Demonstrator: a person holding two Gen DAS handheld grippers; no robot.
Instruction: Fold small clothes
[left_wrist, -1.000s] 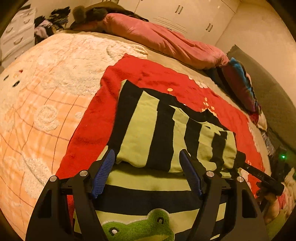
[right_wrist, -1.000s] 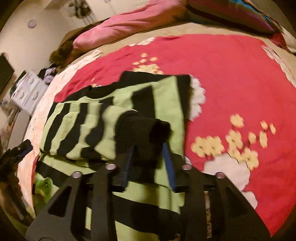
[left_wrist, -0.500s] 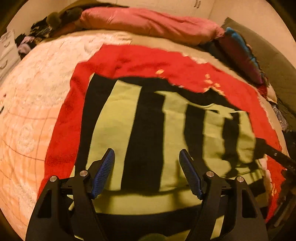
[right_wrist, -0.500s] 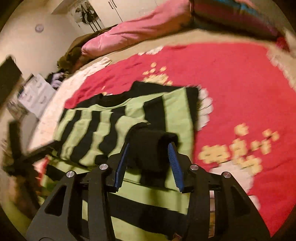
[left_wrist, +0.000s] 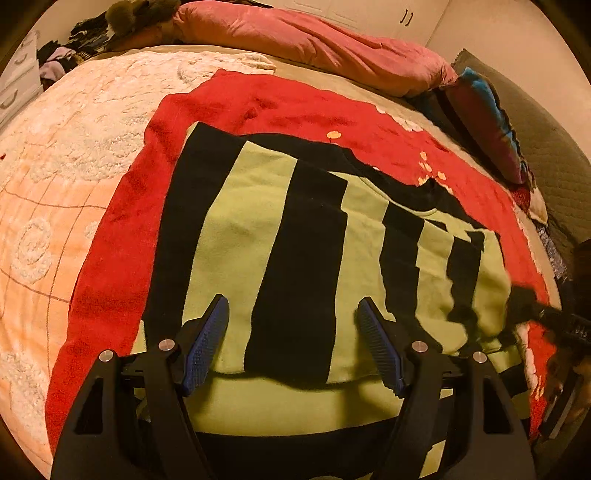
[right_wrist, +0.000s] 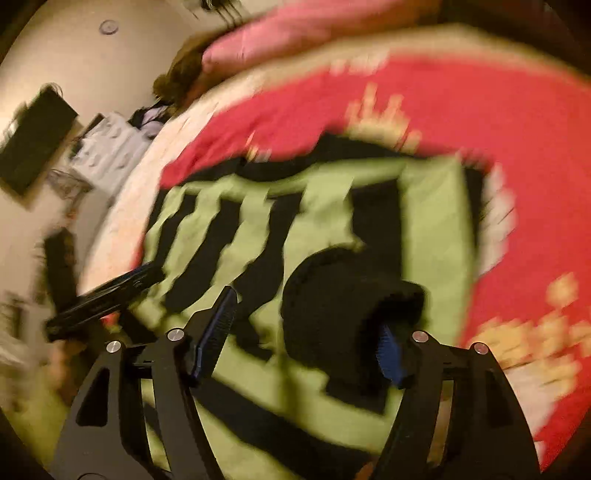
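A green and black striped top (left_wrist: 295, 236) lies folded over on a red blanket (left_wrist: 258, 107) on the bed; it also shows in the blurred right wrist view (right_wrist: 314, 221). My left gripper (left_wrist: 293, 339) is open and empty just above the folded edge. My right gripper (right_wrist: 306, 332) is open, and the black sleeve cuff (right_wrist: 340, 295) lies loose between its fingers on the top. The right gripper's tip shows at the right edge of the left wrist view (left_wrist: 554, 321).
A pink duvet (left_wrist: 314, 40) lies rolled at the head of the bed. A cream fleece blanket (left_wrist: 66, 147) covers the left side. Dark pillows (left_wrist: 487, 122) lie at the right. Drawers with clothes (right_wrist: 107, 147) stand beyond the bed.
My right gripper has opened and let go of the black cuff, which now lies on the top. My left gripper stayed open and shifted over the folded garment.
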